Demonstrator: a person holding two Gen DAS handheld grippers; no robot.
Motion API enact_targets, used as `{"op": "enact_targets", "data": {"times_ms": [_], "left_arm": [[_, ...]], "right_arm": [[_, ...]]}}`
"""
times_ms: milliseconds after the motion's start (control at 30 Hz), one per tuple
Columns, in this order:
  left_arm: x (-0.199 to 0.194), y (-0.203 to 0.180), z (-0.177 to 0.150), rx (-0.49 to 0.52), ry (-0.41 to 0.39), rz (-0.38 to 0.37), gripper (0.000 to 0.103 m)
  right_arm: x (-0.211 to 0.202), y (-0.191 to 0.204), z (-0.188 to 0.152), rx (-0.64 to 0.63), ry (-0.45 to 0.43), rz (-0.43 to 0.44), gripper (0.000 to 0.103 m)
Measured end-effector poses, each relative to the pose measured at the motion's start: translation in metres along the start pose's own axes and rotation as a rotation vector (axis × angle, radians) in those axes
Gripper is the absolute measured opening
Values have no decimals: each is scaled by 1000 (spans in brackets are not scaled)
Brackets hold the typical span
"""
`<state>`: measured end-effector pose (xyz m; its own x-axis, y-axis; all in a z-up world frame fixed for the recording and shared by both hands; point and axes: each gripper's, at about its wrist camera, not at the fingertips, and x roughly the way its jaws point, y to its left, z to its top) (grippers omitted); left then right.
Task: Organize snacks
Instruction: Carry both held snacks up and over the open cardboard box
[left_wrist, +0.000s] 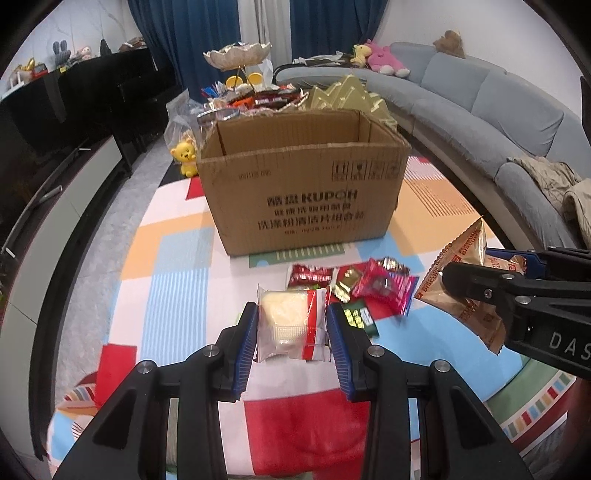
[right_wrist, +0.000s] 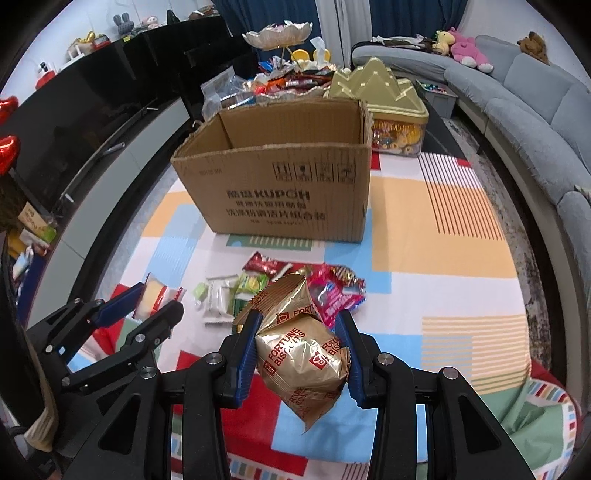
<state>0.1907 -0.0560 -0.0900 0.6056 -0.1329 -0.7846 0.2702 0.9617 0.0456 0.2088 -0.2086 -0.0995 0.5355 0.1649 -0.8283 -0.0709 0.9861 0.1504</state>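
The left claw (left_wrist: 291, 325) is clenched on a clear-wrapped pale cake (left_wrist: 290, 321), its blue pads pressing the wrapper's two sides, and the packet is lifted off the bench (left_wrist: 177, 258). The right claw (right_wrist: 297, 345) grips a gold biscuit bag (right_wrist: 303, 350) across its puffed middle, also held in the air. Both sit short of the open cardboard box (left_wrist: 303, 184), which stands well ahead on the patterned cloth. Between the claws and the box lies a loose pile of small snacks (left_wrist: 354, 288).

The biscuit bag is the riskier load, I judge. It is full of air and slick foil, and the pads pinch it at a slant, so it could squirm out sideways during the carry, or the biscuits inside could crack if the squeeze tightens. The cake packet is soft; too hard a squeeze would squash it, and the grip seems to rest mostly on loose film at the edges, though the wrapper's glare makes that hard to confirm.

The two claws are near each other, so moving both to the box at once could knock them together. The box's front wall is tall; a low approach would catch a packet on its rim or shove the box back into the tins and dishes behind it.
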Motion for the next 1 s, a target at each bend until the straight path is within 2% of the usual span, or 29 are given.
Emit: {"op": "enact_targets", "data": {"times_ms": [600, 1000], "left_arm": [[-13, 13, 88, -18, -94, 9, 37], [0, 22, 146, -14, -130, 21, 37]], "right_arm": [[-23, 1, 75, -20, -112, 6, 42], [-22, -1, 130, -22, -166, -8, 42]]}}
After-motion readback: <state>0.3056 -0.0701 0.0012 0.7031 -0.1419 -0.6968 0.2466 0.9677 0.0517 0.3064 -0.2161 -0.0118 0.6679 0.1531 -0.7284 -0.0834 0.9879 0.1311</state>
